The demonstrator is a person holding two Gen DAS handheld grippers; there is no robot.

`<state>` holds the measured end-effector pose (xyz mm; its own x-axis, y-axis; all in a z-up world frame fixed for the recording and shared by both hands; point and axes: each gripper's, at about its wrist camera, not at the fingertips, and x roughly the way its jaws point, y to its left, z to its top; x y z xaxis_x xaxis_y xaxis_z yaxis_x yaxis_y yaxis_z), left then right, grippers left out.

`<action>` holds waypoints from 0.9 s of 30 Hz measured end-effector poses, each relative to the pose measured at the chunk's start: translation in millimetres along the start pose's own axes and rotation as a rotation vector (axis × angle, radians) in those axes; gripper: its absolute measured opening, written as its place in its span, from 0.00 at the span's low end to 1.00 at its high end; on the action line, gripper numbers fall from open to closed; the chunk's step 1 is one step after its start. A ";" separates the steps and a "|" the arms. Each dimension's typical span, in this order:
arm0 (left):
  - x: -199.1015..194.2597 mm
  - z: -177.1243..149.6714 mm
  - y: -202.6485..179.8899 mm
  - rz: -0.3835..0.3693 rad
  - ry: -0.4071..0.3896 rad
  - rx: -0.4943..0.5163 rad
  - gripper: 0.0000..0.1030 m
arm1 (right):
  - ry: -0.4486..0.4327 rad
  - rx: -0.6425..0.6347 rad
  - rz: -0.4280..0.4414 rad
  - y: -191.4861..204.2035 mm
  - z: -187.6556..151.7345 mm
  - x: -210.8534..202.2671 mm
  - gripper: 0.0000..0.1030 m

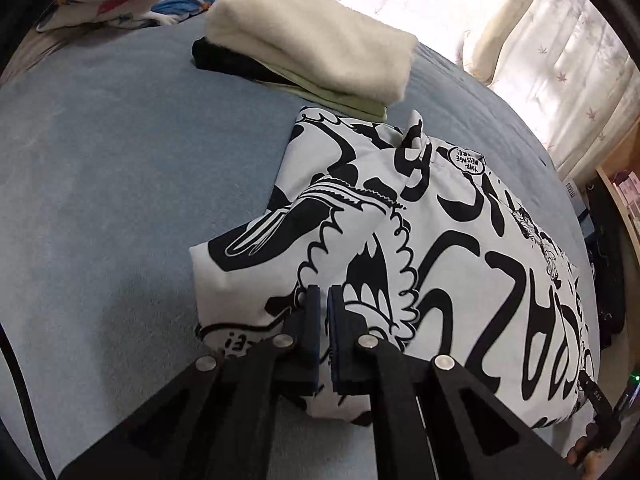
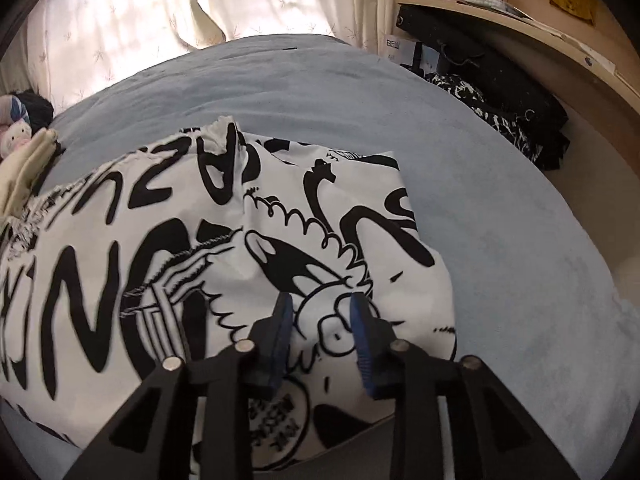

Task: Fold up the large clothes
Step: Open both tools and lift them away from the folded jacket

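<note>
Printed garment lies partly folded on a blue-grey bedspread [image 1: 100, 168], both grippers low over its near edge.

The large white cotton-like garment with bold black graffiti print [image 1: 440, 240], soft, light and floppy, will likely sag unless taken by a hem or corner fold. A cream fleece bundle [image 1: 312, 40] sits just beyond it. The left gripper [image 1: 324, 292] is pressed almost together, seemingly empty; the right gripper [image 2: 320, 304] stands partly spread, not yet pinching the cloth.
</note>
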<state>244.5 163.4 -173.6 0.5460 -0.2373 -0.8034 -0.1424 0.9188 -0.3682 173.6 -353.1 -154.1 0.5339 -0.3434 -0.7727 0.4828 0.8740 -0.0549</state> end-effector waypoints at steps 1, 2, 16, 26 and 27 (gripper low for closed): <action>-5.4 -0.2 -1.6 0.005 0.003 -0.003 0.13 | 0.003 0.013 0.003 0.2 0.3 -2.3 0.30; -11.2 -0.6 -3.7 0.008 0.002 -0.003 0.17 | 0.006 0.025 0.012 -0.5 -0.4 -6.5 0.30; -108.9 -23.4 -38.7 0.059 -0.086 0.102 0.49 | -0.095 0.005 0.127 38.2 -27.5 -113.5 0.36; -149.3 -47.8 -44.2 0.010 -0.087 0.134 0.52 | -0.177 -0.043 0.206 63.6 -50.3 -170.8 0.45; -151.7 -51.0 -44.6 -0.002 -0.085 0.135 0.54 | -0.180 -0.046 0.211 66.0 -52.5 -173.5 0.45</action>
<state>125.9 142.4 -59.1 0.6147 -0.2169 -0.7584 -0.0321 0.9538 -0.2987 76.4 -217.8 -56.9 0.7361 -0.2046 -0.6452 0.3182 0.9459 0.0631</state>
